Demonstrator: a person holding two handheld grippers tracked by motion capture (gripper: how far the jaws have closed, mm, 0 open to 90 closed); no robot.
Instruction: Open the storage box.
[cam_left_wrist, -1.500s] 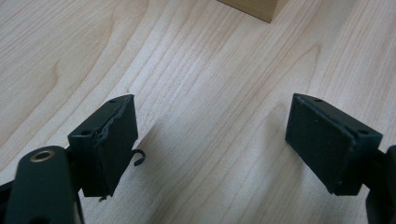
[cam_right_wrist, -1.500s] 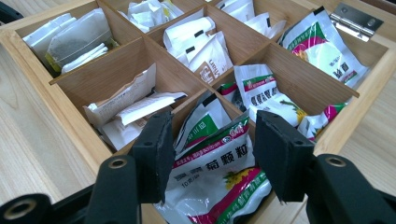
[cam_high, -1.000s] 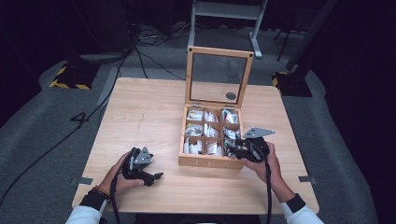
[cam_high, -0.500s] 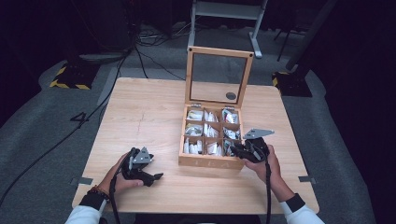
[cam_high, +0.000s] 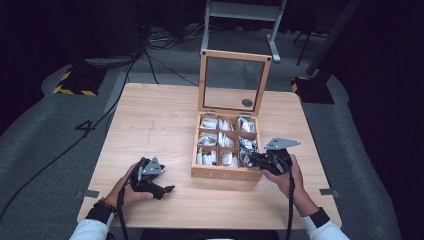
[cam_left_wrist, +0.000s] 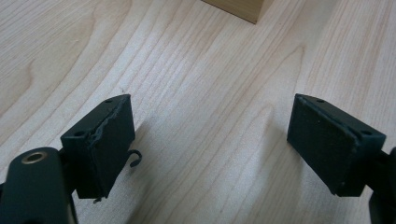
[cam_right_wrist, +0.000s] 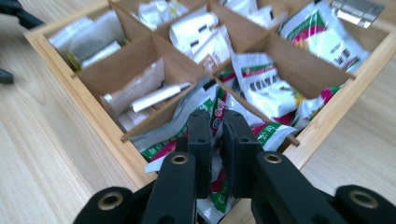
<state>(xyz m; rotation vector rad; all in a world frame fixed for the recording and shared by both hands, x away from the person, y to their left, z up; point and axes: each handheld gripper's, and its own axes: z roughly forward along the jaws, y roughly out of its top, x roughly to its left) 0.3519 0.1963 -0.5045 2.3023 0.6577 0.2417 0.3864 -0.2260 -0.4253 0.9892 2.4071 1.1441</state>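
The wooden box stands on the table in front of the person, right of the middle, with its glass lid standing upright at the far edge, and its nine compartments hold small packets. The right gripper is at the near right corner of the box; its jaws are closed on a packet with green, red and white print, which stands up out of the near right compartment between the pads. I think the step in hand is to lift this packet out. To do it well, the gripper should go straight up, slowly, because the neighbour packets lie against it and may come along or catch on the wooden divider. The grip is on the upper edge only, so a firm and steady squeeze is needed, without twisting. The left gripper rests low over the bare table at the near left, well apart from the box, with its jaws wide apart and nothing between them; it could hold the box wall if the box starts to slide. There is print on the packets, some characters on a green band, but it is too blurred and small to read, and I cannot tell any brand.
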